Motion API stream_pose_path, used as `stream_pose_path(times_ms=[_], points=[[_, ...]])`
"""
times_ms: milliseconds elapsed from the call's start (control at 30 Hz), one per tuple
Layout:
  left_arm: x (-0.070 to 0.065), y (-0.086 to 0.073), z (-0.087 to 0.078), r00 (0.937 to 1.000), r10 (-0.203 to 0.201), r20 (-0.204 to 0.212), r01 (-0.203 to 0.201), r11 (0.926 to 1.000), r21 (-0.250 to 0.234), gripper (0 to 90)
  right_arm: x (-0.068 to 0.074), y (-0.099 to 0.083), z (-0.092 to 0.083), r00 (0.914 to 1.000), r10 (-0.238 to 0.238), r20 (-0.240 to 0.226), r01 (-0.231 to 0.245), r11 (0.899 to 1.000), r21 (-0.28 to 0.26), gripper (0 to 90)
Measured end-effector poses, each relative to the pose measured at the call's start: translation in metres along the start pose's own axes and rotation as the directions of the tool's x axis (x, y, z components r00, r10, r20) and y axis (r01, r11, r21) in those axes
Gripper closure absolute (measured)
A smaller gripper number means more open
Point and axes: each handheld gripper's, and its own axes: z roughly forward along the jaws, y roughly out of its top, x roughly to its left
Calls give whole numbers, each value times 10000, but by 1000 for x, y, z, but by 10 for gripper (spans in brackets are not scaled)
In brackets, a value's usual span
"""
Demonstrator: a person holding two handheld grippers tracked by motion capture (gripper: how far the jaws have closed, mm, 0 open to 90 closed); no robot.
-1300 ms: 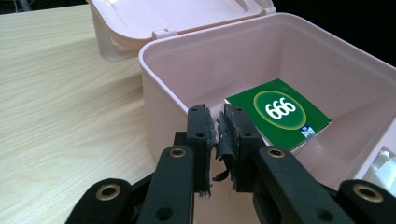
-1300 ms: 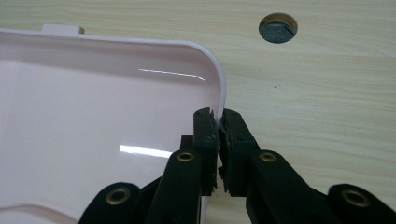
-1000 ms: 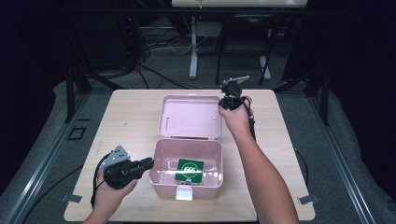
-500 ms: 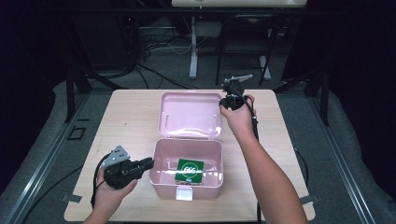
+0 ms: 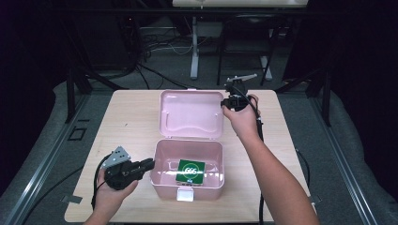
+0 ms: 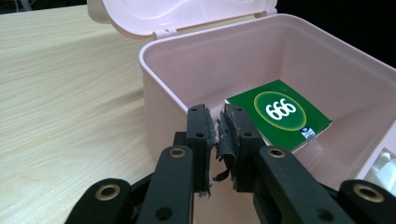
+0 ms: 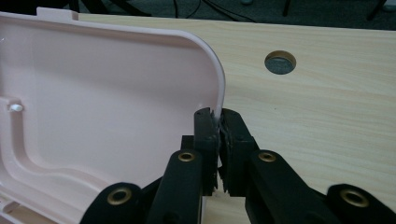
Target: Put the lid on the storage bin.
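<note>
A pink box is seen open near the front of the wooden table, and its lid is laid back flat toward the far side, joined to the box along the hinge. Inside the box a green packet marked 666 is lying flat on the bottom, a little to the right of the middle. The right gripper is closed on the right edge of the lid, and the thin pink rim is pinched between its jaws, as is shown in the right gripper view. The left gripper is held at the left wall of the box; its jaws are almost together with only a narrow gap, and it cannot be told surely whether the wall is pinched or only touched. The long axis of the lid is running left to right, parallel to the hinge, and the box lies on the near side of the right gripper. It is judged that the lid is to be swung over toward the near side, so the right hand, being already on the lid, is better placed, while the box may be steadied by the left one.
</note>
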Motion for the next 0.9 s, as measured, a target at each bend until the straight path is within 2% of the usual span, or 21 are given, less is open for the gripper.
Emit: stream_pose_path(times_ms=[900], points=[[-1, 0, 0, 10000, 30, -51, -30, 10000, 4, 806, 6, -12, -33, 9965, -705, -453, 665, 9941, -854, 870]])
